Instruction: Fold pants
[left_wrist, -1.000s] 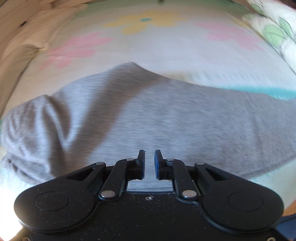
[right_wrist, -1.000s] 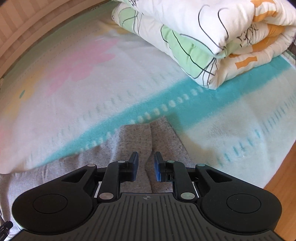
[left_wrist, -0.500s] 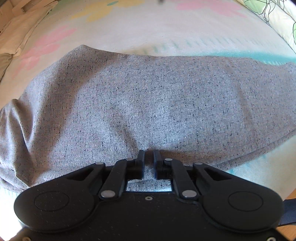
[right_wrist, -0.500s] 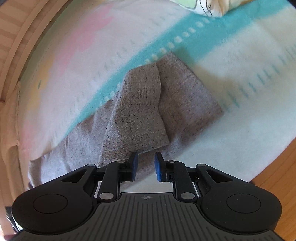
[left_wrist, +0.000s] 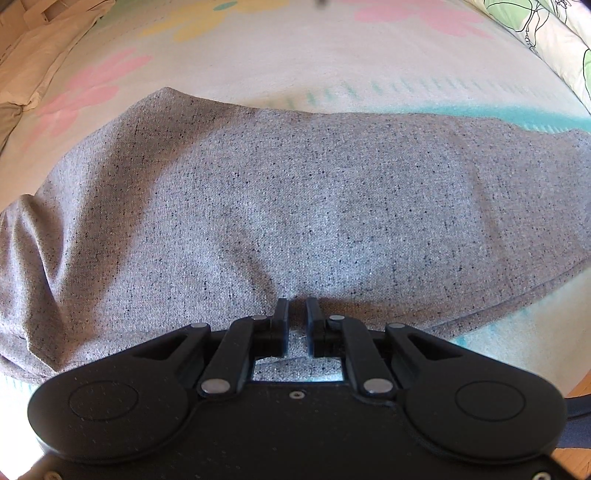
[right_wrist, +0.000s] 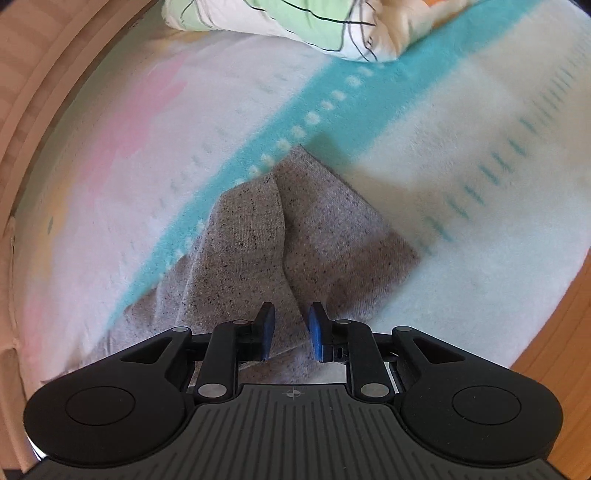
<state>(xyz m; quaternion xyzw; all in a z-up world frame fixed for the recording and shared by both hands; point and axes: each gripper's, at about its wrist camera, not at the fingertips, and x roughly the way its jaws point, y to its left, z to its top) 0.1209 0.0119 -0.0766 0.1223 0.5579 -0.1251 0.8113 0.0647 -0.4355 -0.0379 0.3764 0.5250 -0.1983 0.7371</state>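
Found the pants (left_wrist: 295, 203) lying on the blanket (left_wrist: 295, 55), broad grey body spread wide in the left view, leg ends reaching the teal stripe (right_wrist: 332, 103) in the right view. Caught the left gripper (left_wrist: 297, 314) nipped almost shut on a pucker of cloth at the near edge, creases fanning from the tips. Caught the right gripper (right_wrist: 291, 317) a shade wider, cloth filling the gap and folds running up into it. Read that as a pinch on the doubled leg ends, not as loose jaws.

Judged the cloth a soft, light, limp knit. Expected no stiffness at all, so plenty of sag between two holds and some drag on the fleecy blanket. Reckoned it neither slippery nor fragile. Favoured holds right at the edges: leg ends on one side, the upper edge on the other, pinched through every layer so as not to leave the bottom one behind.

Could not make out a waistband anywhere. Lost the near edge of the pants under both gripper bodies, and the far left end beyond the frame. Could not count the layers inside either pinch. Saw only a corner of the folded quilt (right_wrist: 295, 29), cut off at the top, with blur over the outer blanket in the right view.
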